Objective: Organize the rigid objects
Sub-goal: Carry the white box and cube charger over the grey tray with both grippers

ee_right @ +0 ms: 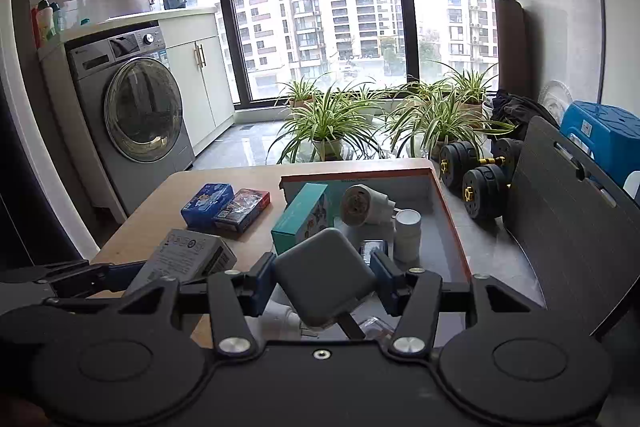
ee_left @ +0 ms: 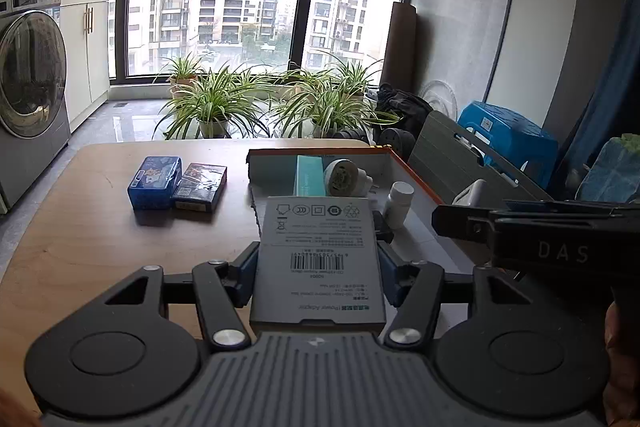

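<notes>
My left gripper (ee_left: 318, 271) is shut on a grey power-adapter box (ee_left: 318, 259), held above the near edge of an orange-rimmed cardboard tray (ee_left: 416, 179); the box also shows in the right wrist view (ee_right: 188, 259). My right gripper (ee_right: 322, 277) is shut on a grey square charger (ee_right: 324, 275), held over the tray's near part (ee_right: 450, 223). In the tray lie a teal box (ee_left: 309, 175) (ee_right: 300, 217), a round white plug (ee_left: 344, 178) (ee_right: 362, 205) and a white bottle (ee_left: 398, 205) (ee_right: 407, 235). A blue tin (ee_left: 154, 182) (ee_right: 207, 205) and a dark card box (ee_left: 200, 186) (ee_right: 242, 213) lie on the wooden table (ee_left: 80, 227).
A washing machine (ee_right: 140, 107) stands to the left. Potted spider plants (ee_left: 216, 103) stand beyond the table's far edge. Dumbbells (ee_right: 480, 183), a grey board (ee_right: 568, 211) and a blue stool (ee_right: 600, 127) stand to the right of the tray.
</notes>
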`<state>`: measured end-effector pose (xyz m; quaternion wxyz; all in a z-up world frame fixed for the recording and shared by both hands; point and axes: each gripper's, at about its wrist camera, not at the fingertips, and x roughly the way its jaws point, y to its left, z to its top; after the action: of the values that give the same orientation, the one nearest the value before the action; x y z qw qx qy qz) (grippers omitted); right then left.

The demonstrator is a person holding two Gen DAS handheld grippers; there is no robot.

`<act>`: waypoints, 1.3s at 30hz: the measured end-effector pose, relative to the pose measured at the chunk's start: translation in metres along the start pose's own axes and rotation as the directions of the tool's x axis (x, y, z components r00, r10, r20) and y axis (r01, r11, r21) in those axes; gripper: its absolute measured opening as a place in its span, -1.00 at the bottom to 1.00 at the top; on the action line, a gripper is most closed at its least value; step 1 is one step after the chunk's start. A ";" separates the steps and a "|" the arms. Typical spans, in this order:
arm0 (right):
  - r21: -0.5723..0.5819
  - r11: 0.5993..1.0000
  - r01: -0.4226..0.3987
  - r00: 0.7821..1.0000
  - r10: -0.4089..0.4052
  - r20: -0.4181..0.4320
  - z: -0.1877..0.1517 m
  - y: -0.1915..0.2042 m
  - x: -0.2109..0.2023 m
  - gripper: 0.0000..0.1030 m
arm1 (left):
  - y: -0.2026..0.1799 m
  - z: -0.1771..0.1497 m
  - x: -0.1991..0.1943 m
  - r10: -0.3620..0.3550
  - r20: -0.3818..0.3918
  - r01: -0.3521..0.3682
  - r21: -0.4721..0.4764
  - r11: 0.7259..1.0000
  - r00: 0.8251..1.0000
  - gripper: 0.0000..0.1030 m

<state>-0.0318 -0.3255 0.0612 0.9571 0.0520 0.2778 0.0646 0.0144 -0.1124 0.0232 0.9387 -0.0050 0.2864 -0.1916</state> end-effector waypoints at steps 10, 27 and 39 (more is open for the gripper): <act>0.061 0.997 0.040 0.999 -0.041 0.017 -0.013 -0.036 -0.008 0.23 | -0.020 -0.004 0.002 -0.021 0.004 0.021 0.018 1.000 1.000 0.16; 0.056 0.997 0.055 0.998 -0.056 0.019 -0.020 -0.044 -0.004 0.23 | -0.036 -0.010 0.011 -0.021 -0.002 0.021 0.030 0.999 1.000 0.16; 0.040 0.997 0.059 0.998 -0.060 0.022 -0.008 -0.056 0.009 0.23 | -0.041 -0.009 0.022 -0.025 -0.011 0.025 0.034 0.999 1.000 0.16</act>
<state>-0.0236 -0.3787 0.0425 0.9605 0.0631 0.2694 0.0299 0.0118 -0.1577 0.0083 0.9347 0.0084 0.2881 -0.2080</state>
